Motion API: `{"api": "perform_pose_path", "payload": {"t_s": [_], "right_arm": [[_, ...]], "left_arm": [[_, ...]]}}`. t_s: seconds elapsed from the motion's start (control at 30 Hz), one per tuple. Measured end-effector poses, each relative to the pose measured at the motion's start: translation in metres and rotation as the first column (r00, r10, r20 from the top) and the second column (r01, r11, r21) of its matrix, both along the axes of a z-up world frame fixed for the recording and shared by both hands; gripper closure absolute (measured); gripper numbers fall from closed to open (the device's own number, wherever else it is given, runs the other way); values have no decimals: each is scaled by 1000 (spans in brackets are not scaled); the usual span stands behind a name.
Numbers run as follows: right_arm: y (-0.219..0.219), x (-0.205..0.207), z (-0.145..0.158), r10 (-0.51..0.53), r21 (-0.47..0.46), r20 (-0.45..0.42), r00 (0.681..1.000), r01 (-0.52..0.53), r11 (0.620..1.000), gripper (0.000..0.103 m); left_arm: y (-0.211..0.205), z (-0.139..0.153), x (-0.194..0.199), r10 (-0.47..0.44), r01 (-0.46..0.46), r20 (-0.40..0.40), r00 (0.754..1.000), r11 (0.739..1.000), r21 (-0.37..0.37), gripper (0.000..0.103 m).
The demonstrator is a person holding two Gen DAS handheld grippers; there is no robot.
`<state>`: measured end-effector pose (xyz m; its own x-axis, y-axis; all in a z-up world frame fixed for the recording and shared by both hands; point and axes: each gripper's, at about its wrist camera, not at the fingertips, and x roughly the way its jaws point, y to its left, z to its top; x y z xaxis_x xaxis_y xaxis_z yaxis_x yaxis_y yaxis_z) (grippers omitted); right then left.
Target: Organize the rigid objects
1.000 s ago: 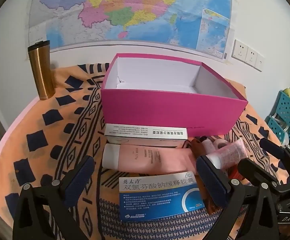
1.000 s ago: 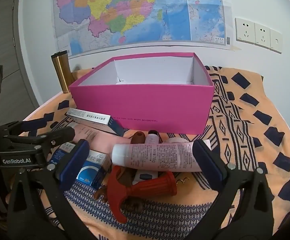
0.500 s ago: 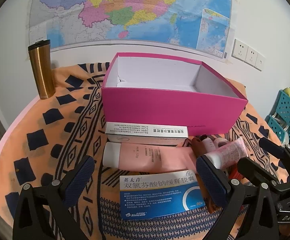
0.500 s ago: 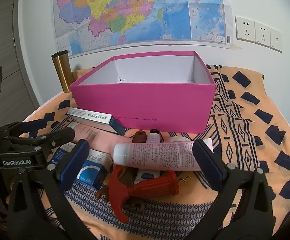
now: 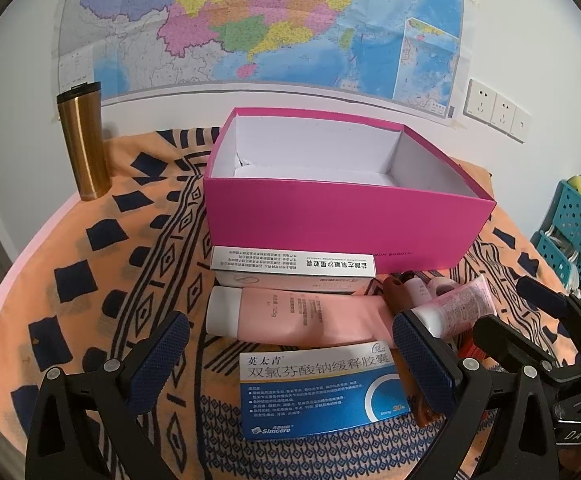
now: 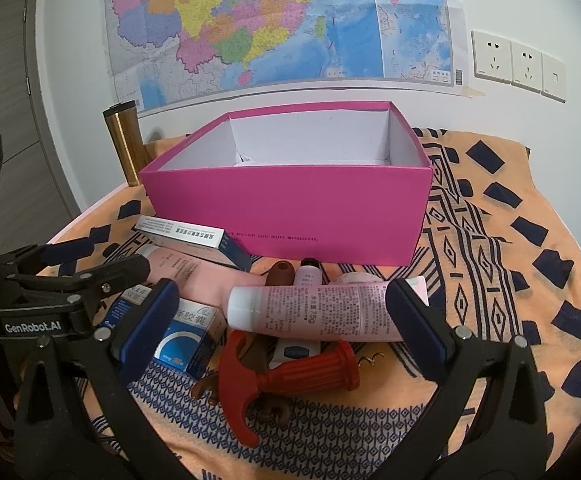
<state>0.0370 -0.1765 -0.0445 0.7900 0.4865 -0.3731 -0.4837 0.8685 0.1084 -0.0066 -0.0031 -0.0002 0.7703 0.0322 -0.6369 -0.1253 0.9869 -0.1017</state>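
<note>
Nothing looks sorted yet: the open pink cardboard box (image 5: 342, 224) shows only white inner walls and floor, though the near part of its floor is hidden. The blue-and-white medicine carton (image 5: 322, 392), salmon-pink tube (image 5: 290, 314), pale pink speckled tube (image 6: 318, 312) and red ribbed plastic handle (image 6: 290, 376) lie clustered on the patterned bench cloth (image 5: 90, 280) before it. The left claw (image 5: 290, 364) and right claw (image 6: 282, 328) hover over this cluster, both spread wide and holding nothing, so every item seems left to move.

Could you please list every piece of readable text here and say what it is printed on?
"Simcere", "30": blue medicine box.
"125g": pink tube.
"75g": speckled pink tube.
"GenRobot.AI": left tool.
"DAS": right tool.
"SMOOTH.": magenta box; earlier words unclear.
White carton: too small.
</note>
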Motion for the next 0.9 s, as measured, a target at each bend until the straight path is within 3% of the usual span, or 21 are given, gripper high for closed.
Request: {"api": "perform_pose_path", "payload": {"t_s": [0.9], "right_arm": [[2,0,1,7,7,-5,1000,-7,1000,0]], "left_arm": [[-7,2,2,-15,15,9,1000,1000,15,0]]}}
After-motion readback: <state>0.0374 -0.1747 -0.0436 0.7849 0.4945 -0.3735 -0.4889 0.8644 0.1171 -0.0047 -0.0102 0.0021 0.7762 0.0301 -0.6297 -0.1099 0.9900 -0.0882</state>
